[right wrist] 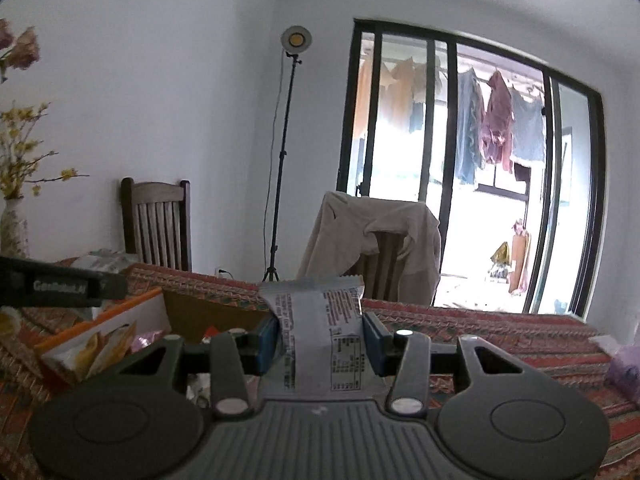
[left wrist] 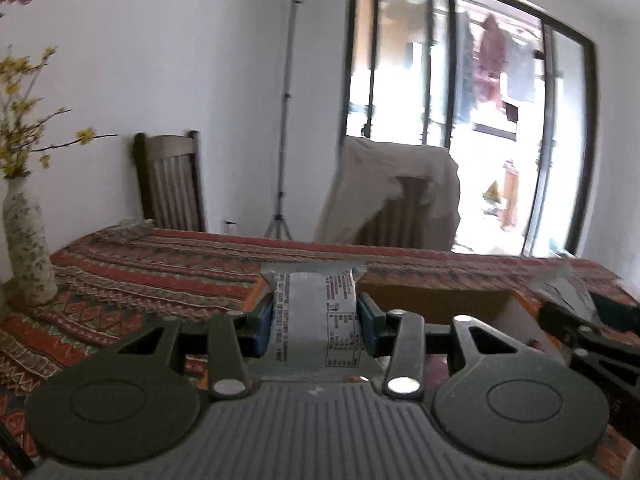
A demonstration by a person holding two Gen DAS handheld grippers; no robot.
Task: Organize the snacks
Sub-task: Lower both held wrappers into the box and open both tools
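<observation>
Both grippers loaded. Left gripper [left wrist: 316,322]: jaws clamped on a silver snack packet [left wrist: 314,320], long axis upright. Right gripper [right wrist: 320,342]: jaws clamped on a second silver packet [right wrist: 320,340], also upright. Open cardboard box [right wrist: 120,320] lies low and left of the right jaws, low and right of the left jaws. Neither arm clearly nearer.

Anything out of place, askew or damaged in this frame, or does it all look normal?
Nothing looks spilled or damaged. Each gripper holds a silver snack packet upright between its blue pads: left gripper on one silver packet, right gripper on another packet. The only untidy thing is a beige cloth slung over the chair back.
</observation>
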